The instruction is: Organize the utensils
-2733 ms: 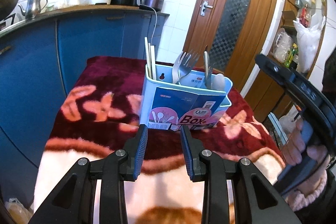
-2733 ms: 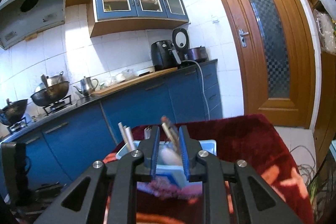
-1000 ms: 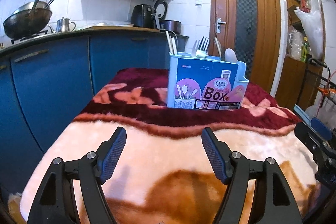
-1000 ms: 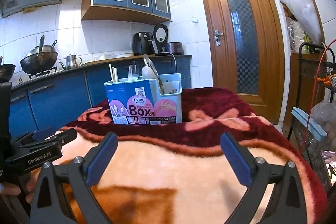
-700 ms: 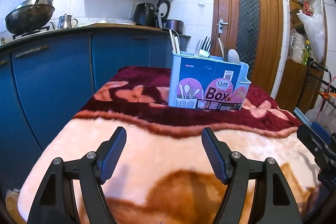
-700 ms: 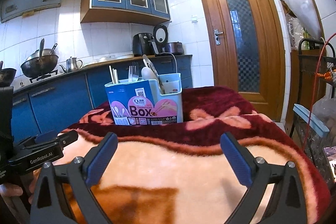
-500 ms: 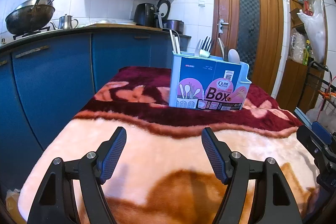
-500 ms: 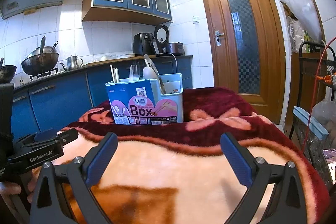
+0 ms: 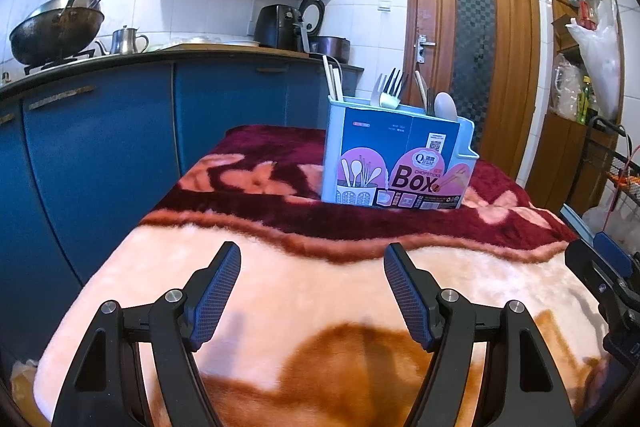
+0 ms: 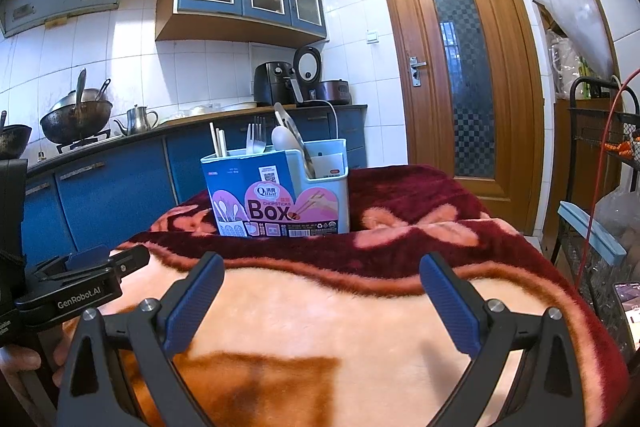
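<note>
both grippers hovering low over the blanket (image 9: 320,291), tilting slightly down. left gripper (image 9: 312,291) and right gripper (image 10: 322,301) gaping wide, holding nothing. utensils standing in box (image 9: 394,163), well ahead.

You have one box (image 9: 394,157) holding two chopsticks (image 9: 333,81), two forks (image 9: 390,87) and one spoon (image 9: 445,105).

Utensil box (image 9: 394,163) beyond gaping left gripper (image 9: 312,267)

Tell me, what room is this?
It looks like a home kitchen: a wok sits on a stove, blue cabinets run below the counter, and a utensil box holds forks and spoons.
</note>
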Demonstrator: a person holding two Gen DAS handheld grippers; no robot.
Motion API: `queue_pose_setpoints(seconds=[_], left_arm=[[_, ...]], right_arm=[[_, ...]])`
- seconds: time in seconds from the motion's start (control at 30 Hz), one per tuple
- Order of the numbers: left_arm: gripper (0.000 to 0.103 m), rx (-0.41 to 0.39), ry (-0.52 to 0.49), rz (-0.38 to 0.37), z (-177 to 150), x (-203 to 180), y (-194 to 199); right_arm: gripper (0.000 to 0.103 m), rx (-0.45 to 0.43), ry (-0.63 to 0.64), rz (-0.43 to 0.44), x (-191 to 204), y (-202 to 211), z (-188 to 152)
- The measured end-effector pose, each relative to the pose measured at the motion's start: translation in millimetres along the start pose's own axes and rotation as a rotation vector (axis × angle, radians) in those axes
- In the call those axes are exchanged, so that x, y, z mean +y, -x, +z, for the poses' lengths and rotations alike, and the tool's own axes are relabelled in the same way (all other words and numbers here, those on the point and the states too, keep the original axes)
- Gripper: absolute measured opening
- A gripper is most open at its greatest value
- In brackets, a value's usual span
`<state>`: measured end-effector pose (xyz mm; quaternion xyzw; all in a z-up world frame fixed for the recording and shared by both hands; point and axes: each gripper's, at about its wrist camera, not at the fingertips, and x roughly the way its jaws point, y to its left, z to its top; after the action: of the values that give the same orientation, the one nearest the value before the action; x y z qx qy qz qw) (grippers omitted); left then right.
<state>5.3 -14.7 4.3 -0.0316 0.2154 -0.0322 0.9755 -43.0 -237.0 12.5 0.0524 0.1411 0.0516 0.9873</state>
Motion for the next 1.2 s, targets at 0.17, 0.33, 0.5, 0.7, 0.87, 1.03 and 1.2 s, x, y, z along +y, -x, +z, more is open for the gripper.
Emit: queue_pose_setpoints(seconds=[0.17,0.33,0.5,0.7,0.87,1.03,1.2], left_arm=[[0.075,0.002,0.000,0.002,-0.1,-0.1,-0.2],[0.075,0.003,0.001,0.003,-0.3,-0.1,-0.4],[0.075,0.003,0.001,0.003,-0.3,-0.1,-0.2],[0.075,0.004,0.001,0.002,-0.5,-0.1,-0.5],[0.075,0.004,0.000,0.002,-0.6,0.1,-0.5],[0.075,0.004,0.001,0.002,-0.5,0.2,-0.5],[0.075,0.004,0.000,0.003,-0.5,0.1,-0.6]], right_arm=[[0.100,0.000,0.000,0.001,-0.1,0.1,0.0],[0.100,0.000,0.000,0.001,0.0,0.3,-0.1],[0.100,-0.001,0.001,0.000,-0.1,0.2,-0.1],[0.100,-0.001,0.002,0.001,0.0,0.3,-0.2],[0.100,-0.001,0.001,0.000,0.1,0.5,-0.2],[0.100,-0.001,0.002,0.001,0.3,0.3,-0.2],[0.100,-0.001,0.002,0.001,0.4,0.4,-0.2]])
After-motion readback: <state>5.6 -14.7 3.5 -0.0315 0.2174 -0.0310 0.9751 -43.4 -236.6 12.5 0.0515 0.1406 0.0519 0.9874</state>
